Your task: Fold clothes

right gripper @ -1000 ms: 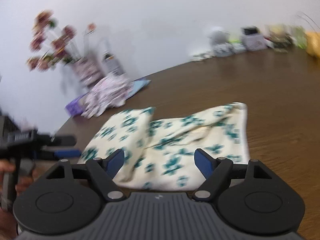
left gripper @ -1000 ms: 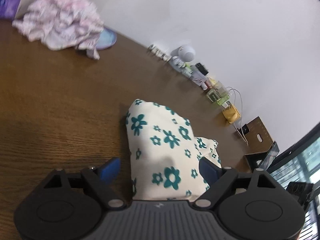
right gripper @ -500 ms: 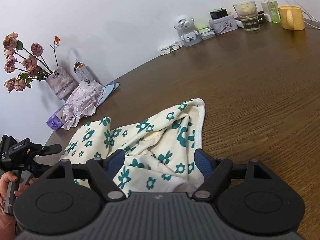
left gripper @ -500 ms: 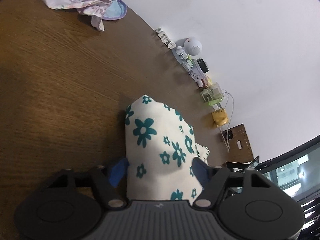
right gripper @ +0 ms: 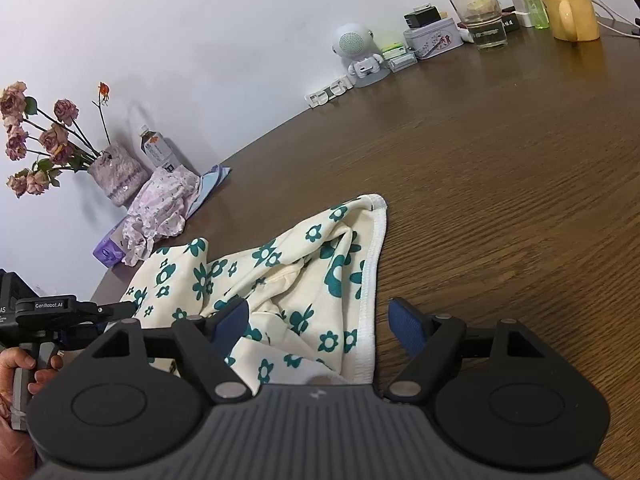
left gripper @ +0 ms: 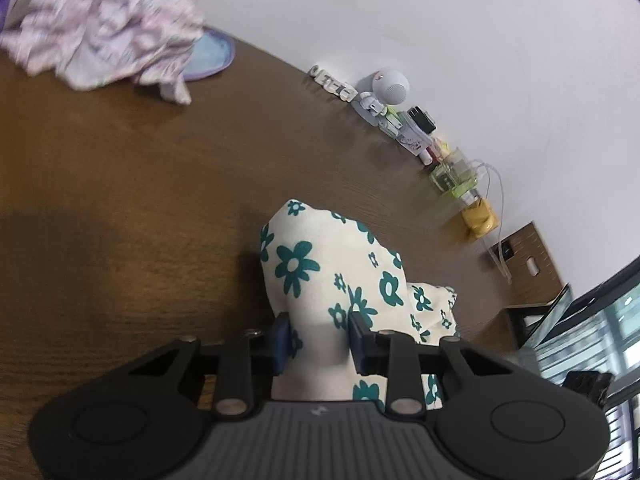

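Nothing folded yet | your left gripper has just closed, pinching floral garment | your right gripper gapes astride its hem | all folds remain.

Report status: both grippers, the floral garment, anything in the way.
Left gripper jaws just closing, pinching floral garment. Right gripper open, white hem between its fingers, ungripped. Garment rumpled on table, unfolded. Nothing in the way.
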